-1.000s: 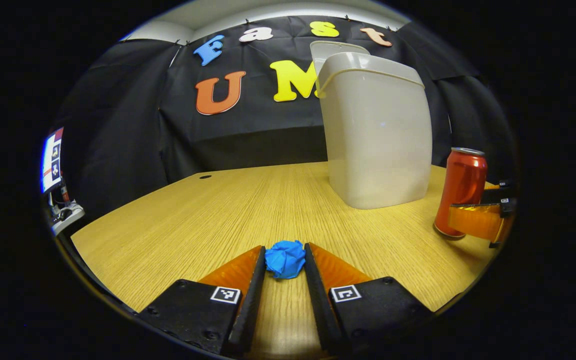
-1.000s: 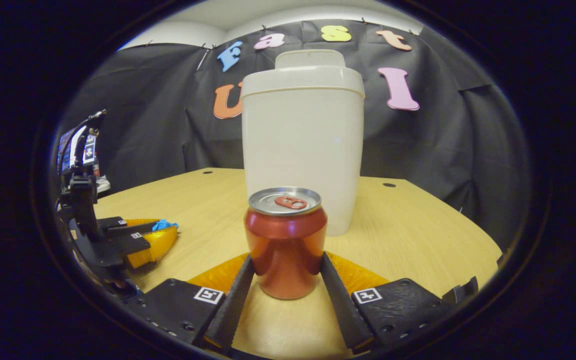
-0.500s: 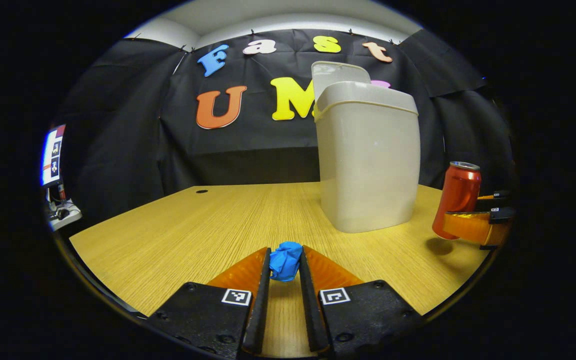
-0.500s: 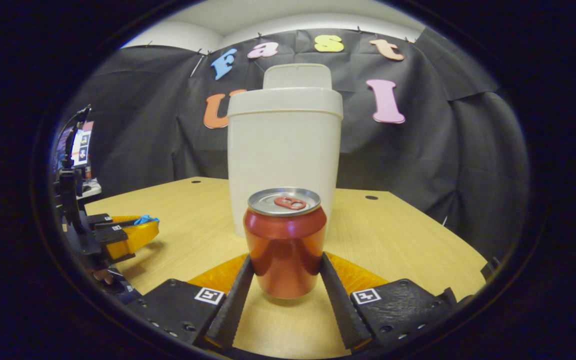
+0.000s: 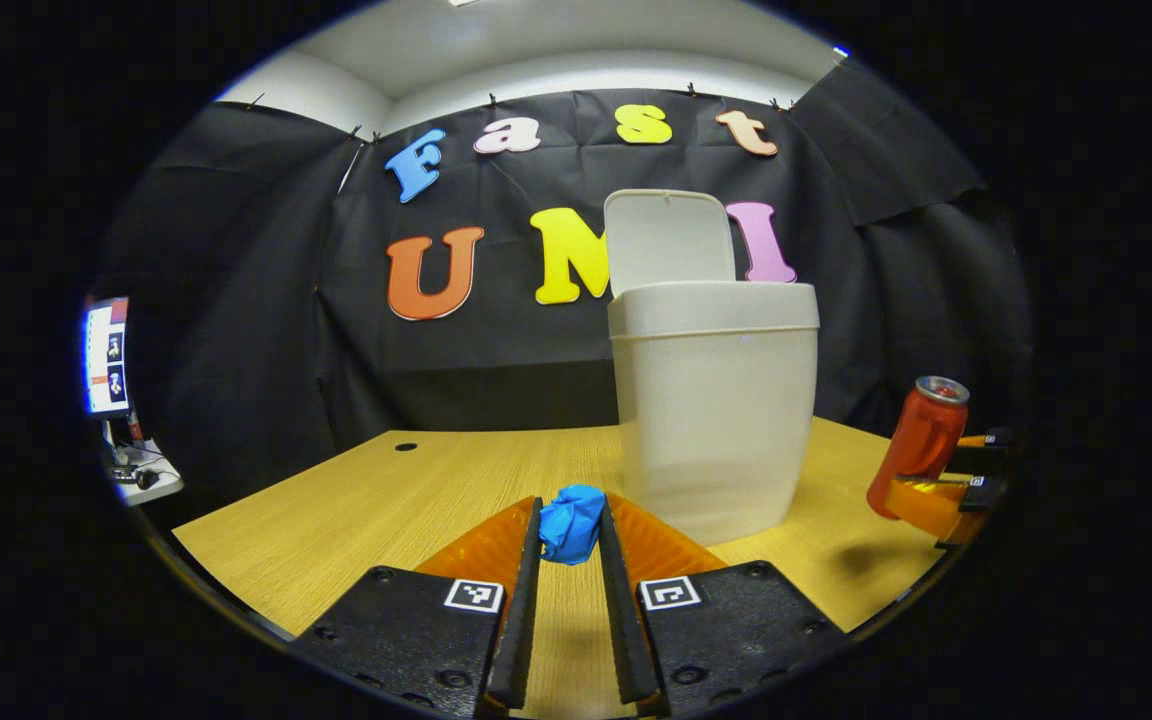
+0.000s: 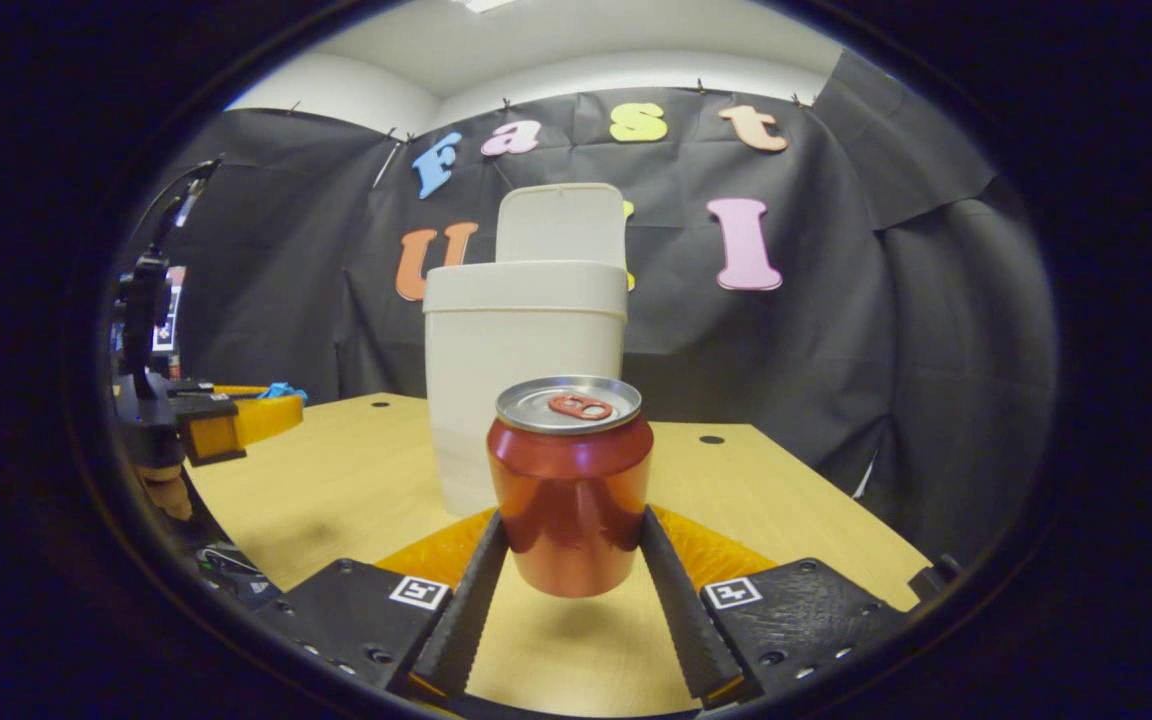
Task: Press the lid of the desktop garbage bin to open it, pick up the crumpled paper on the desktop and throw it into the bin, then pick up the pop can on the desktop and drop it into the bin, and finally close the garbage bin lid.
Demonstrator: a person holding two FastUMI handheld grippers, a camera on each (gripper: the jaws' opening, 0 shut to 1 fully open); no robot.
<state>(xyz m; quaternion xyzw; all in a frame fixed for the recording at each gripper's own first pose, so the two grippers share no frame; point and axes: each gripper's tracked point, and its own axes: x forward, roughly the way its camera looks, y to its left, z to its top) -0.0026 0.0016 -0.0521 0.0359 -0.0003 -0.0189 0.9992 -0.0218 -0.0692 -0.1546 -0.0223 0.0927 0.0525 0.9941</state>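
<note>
So the crumpled blue paper ball [image 5: 572, 524] is pinched right at the tips of my left gripper [image 5: 570, 530]. The fingers [image 5: 526, 600] are nearly closed, one pressing on each side of the paper, and it's up off the light wood-grain worktop [image 5: 386, 510]. Over on the other side, the red aluminium pop can [image 6: 570, 483] sits upright between the fingers [image 6: 674, 590] of my right gripper [image 6: 570, 560], which are spread just wide enough to clamp it on both sides. There's a shadow on the wood under the can, so it's lifted clear too.

Straight ahead of both is the tall cream plastic desktop bin [image 5: 714, 410], standing on the worktop with its flip lid [image 5: 671, 243] tipped up and open at the back. From the left gripper view the bin is a bit right of the paper and further back. From the right gripper view it's directly behind the can, slightly left.

The left gripper view catches the can tilted off at the far right edge, held in the other fingers. The right gripper view catches the left gripper out at the far left with a bit of blue paper poking out of its tips, plus a hand [image 6: 164, 488] under it. The left view also gets a lit screen [image 5: 106, 355] at the far left.
</note>
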